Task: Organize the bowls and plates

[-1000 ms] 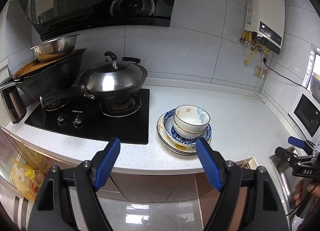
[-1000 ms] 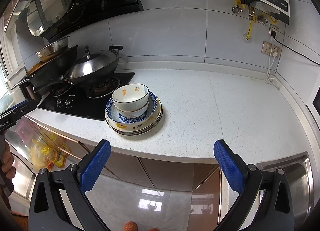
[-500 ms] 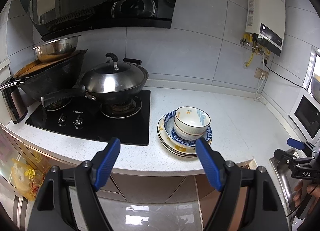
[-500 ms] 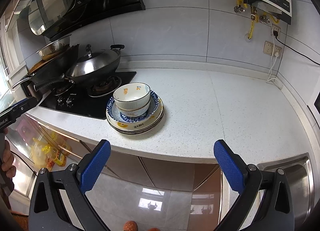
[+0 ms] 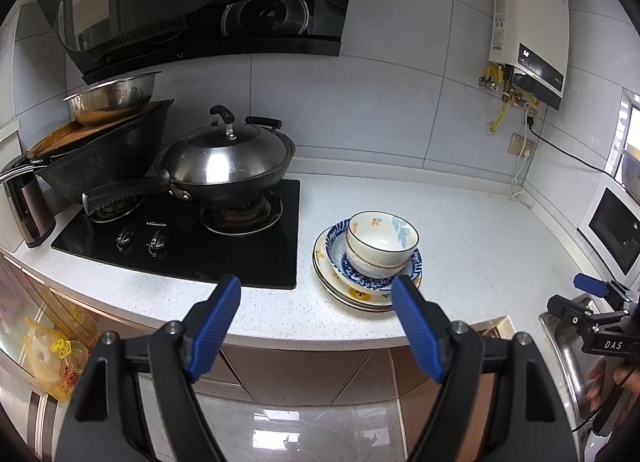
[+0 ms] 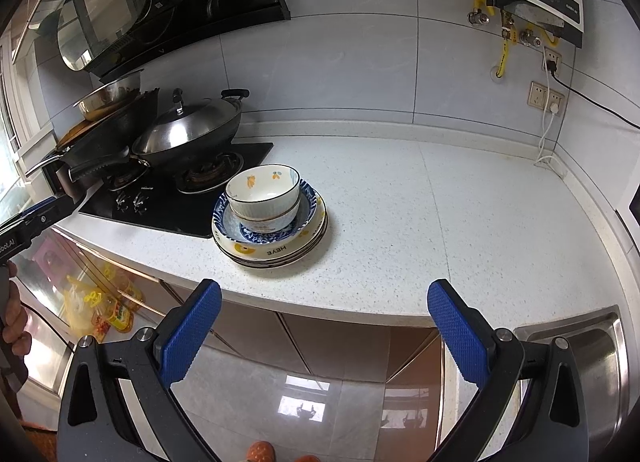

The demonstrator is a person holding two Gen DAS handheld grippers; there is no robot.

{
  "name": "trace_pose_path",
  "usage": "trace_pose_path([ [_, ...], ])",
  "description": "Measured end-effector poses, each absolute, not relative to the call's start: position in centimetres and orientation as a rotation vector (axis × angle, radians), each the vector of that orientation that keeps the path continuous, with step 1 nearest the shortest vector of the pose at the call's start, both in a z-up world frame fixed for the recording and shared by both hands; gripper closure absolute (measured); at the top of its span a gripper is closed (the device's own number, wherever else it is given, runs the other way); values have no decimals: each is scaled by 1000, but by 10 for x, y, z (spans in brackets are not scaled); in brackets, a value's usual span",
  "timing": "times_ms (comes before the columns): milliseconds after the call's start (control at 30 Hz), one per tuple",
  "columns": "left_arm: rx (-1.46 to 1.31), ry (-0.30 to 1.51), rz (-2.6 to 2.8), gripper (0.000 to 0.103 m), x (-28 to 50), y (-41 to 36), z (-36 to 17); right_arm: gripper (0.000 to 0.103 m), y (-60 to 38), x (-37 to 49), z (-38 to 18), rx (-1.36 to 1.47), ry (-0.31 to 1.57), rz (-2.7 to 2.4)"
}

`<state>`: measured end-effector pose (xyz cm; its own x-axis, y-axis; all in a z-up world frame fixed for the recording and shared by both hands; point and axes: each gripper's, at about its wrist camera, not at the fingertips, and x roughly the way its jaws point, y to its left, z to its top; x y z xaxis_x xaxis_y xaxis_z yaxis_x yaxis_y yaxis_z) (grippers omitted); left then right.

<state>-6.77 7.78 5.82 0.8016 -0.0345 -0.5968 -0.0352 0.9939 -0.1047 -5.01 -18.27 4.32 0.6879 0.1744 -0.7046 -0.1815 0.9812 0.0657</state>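
Observation:
A stack of dishes stands on the white counter next to the hob: two nested white bowls (image 5: pixel 382 241) (image 6: pixel 264 193) sit in a blue-patterned dish (image 5: pixel 414 266) (image 6: pixel 308 197) on top of several cream plates (image 5: pixel 340 290) (image 6: pixel 280 252). My left gripper (image 5: pixel 316 302) is open and empty, held off the counter's front edge, just in front of the stack. My right gripper (image 6: pixel 324 308) is open and empty, also off the front edge, right of the stack. Each gripper shows at the edge of the other view, the right one (image 5: pixel 592 294) and the left one (image 6: pixel 36 217).
A black gas hob (image 5: pixel 192 238) with a lidded wok (image 5: pixel 228 159) and a second black wok (image 5: pixel 100 153) holding a steel basin lies left of the stack. A steel sink (image 6: pixel 600 358) is at the right. A water heater (image 5: pixel 528 53) hangs on the wall.
Both grippers stay open and have barely moved; the views have shifted only slightly. The dish stack has not moved.

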Motion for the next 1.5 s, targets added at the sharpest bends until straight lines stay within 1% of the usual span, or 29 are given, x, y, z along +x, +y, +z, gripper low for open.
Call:
trace_pose_path([
  [433, -111, 649, 5, 26, -74, 77, 58, 1, -186, -54, 43, -4, 785, 202],
  [833, -123, 621, 10, 26, -79, 78, 62, 1, -188, -57, 44, -1, 780, 204],
  [1500, -210, 667, 60, 26, -71, 92, 61, 1, -186, -53, 44, -8, 775, 204],
])
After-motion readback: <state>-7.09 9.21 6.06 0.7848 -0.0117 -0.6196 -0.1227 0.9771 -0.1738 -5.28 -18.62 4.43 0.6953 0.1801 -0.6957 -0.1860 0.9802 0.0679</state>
